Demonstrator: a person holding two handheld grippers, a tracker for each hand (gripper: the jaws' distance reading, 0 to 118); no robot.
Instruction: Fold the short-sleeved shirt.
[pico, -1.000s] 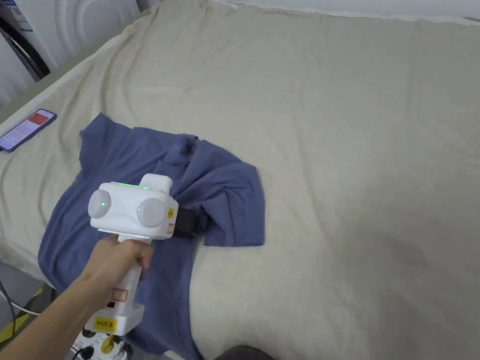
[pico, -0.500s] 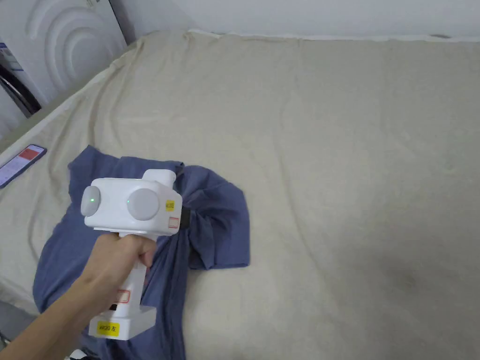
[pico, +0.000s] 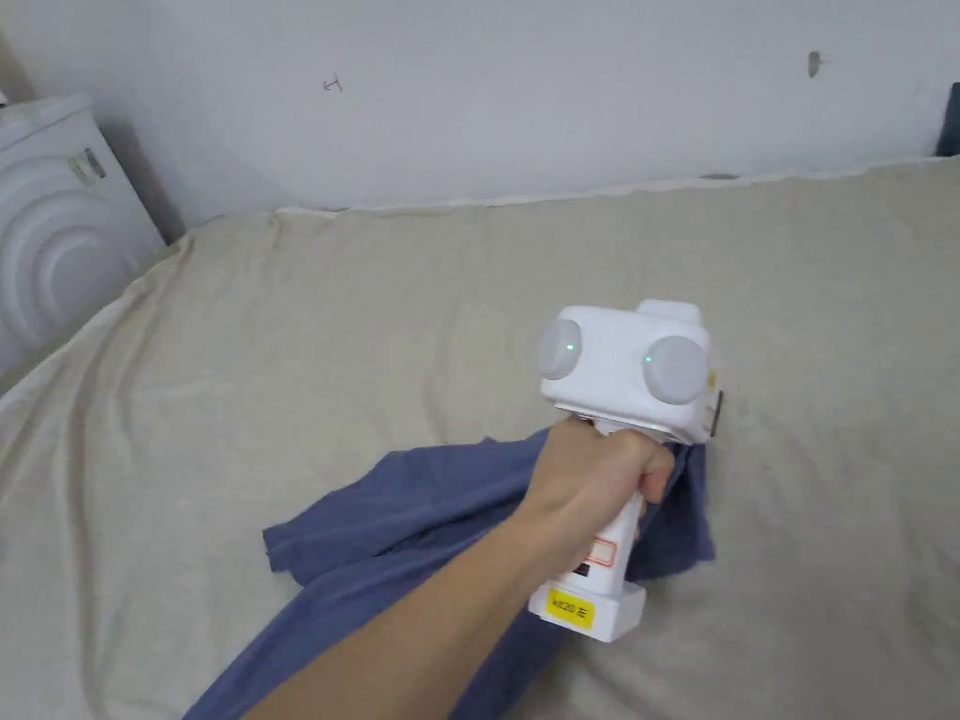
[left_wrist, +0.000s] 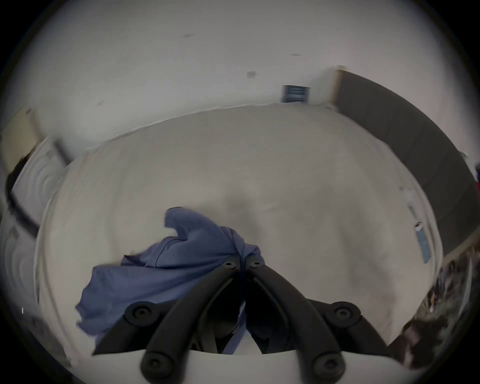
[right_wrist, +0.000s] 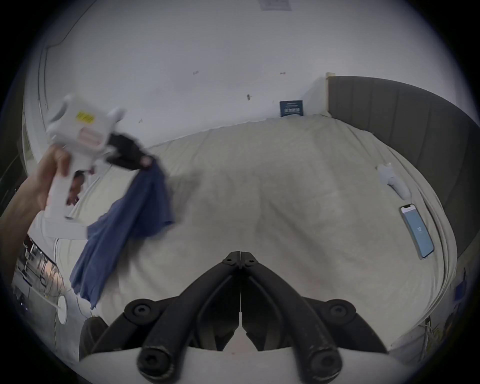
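The blue short-sleeved shirt (pico: 422, 506) hangs bunched from my left gripper (left_wrist: 241, 263), whose jaws are shut on a fold of it. Its lower part trails down-left across the beige bed sheet (pico: 375, 328). In the head view a hand grips the white left gripper body (pico: 623, 375) over the middle of the bed, and that body hides the jaws. The right gripper view shows the left gripper (right_wrist: 146, 162) held up at the left with the shirt (right_wrist: 130, 215) dangling below it. My right gripper (right_wrist: 240, 257) is shut on nothing, low over bare sheet.
A phone (right_wrist: 417, 231) and a white object (right_wrist: 392, 181) lie on the bed's right side by the grey headboard (right_wrist: 402, 124). A white appliance (pico: 56, 253) stands beyond the left edge. The wall (pico: 516, 94) runs along the far edge.
The left gripper has lifted the shirt off the sheet near the bed's left edge and carried it right, toward the middle. The head camera has tilted up toward the wall.
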